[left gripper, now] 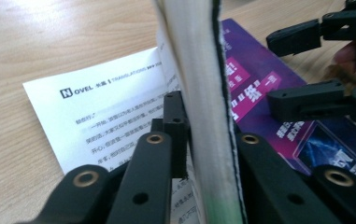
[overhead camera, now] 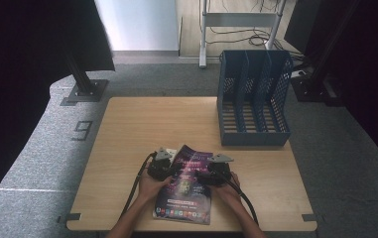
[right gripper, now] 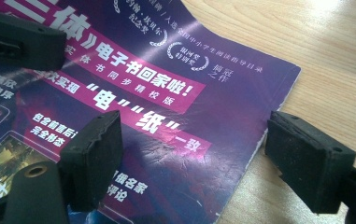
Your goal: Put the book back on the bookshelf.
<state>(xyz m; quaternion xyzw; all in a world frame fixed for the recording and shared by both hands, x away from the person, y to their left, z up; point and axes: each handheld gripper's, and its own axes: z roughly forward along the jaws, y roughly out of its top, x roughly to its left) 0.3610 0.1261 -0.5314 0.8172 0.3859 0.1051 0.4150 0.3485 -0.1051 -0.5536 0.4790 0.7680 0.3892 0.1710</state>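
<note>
Left hand-held gripper pinches up the book's cover edge near the front of the worktop

The purple book (overhead camera: 186,186) lies on the worktop (overhead camera: 127,129), well short of the blue file rack (overhead camera: 253,99) at the far right. The left hand-held gripper (left gripper: 199,140) is clamped on the book's raised cover and a slab of pages, baring a white page headed "NOVEL … TRANSLATIONS". The right hand-held gripper (right gripper: 189,154) stands released, its jaws straddling the book's right edge without pressing it. I'd judge that the thin cover could crease or tear if it is lifted by that one pinch, or the loose pages could fan out and slip. The cover's pink banner carries large Chinese characters, among them "电子书回家啦!" and "电" "纸".
</note>
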